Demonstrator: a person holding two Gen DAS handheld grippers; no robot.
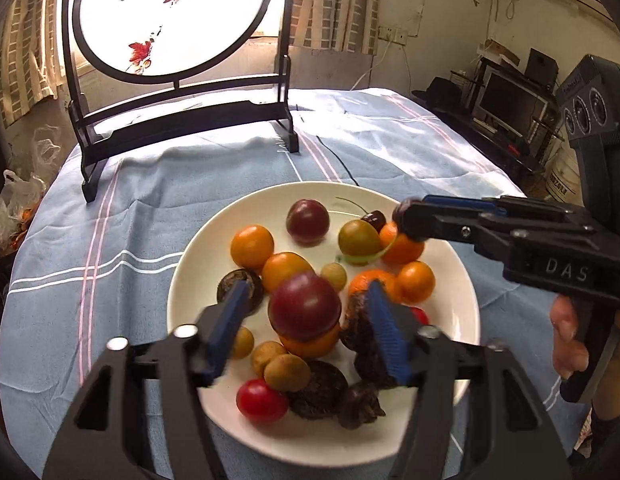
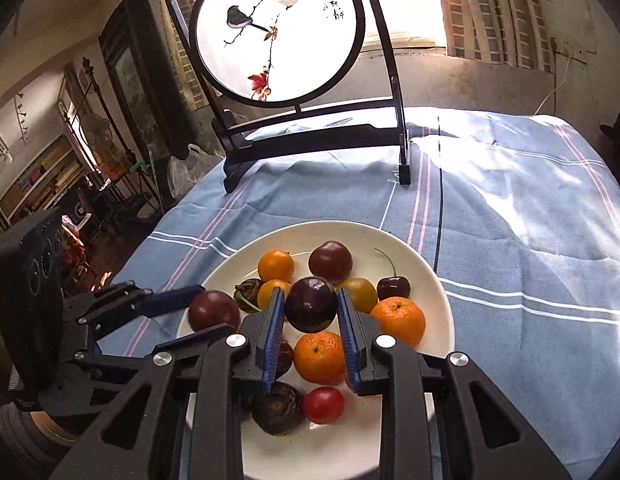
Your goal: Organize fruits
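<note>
A white plate (image 1: 214, 240) (image 2: 429, 272) on the blue cloth holds several mixed fruits: mandarins, yellow and red tomatoes, longans, a cherry and dark chestnuts. My left gripper (image 1: 306, 288) (image 2: 212, 308) hangs over the plate's near side with its jaws wide. A dark purple plum (image 1: 304, 306) (image 2: 214, 312) sits between the blue pads, with a gap on each side, on top of an orange fruit. My right gripper (image 2: 310, 294) (image 1: 409, 216) is above the plate's right part, shut on a second dark purple plum (image 2: 311, 304).
A round painted screen on a black stand (image 1: 182, 116) (image 2: 310, 136) stands at the back of the table. A black cable (image 1: 333, 160) runs across the striped cloth (image 2: 509, 220) behind the plate. A person's hand (image 1: 565, 332) grips the right gripper's handle.
</note>
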